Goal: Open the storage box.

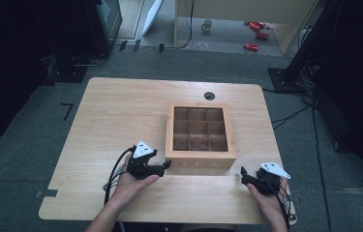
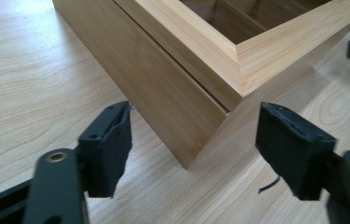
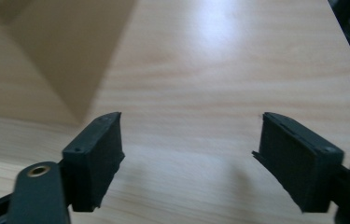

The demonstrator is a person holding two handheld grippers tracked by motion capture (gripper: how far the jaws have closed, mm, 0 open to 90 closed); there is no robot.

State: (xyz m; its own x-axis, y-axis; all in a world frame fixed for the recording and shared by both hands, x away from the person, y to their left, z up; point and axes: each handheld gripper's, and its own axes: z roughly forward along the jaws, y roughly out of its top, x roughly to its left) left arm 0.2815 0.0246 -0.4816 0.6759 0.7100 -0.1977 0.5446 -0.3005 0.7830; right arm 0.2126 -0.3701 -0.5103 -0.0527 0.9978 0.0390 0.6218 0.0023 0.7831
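A square wooden box [image 1: 200,130] with a grid of open compartments sits right of the table's centre. My left gripper [image 1: 167,165] lies low at the box's front left corner. In the left gripper view that corner of the box [image 2: 177,93] stands just ahead of my left gripper [image 2: 193,144]; the jaws are open and no pad touches the wood. My right gripper [image 1: 243,173] rests near the front right corner. The right gripper view has the box [image 3: 46,60] at upper left and my right gripper [image 3: 191,154] open over bare tabletop.
The light wooden table [image 1: 121,111] has a round cable hole [image 1: 209,95] behind the box. The near edge runs just under both hands. On the floor beyond stand a mug [image 1: 207,25] and red cans [image 1: 256,29]. Dark equipment flanks both sides.
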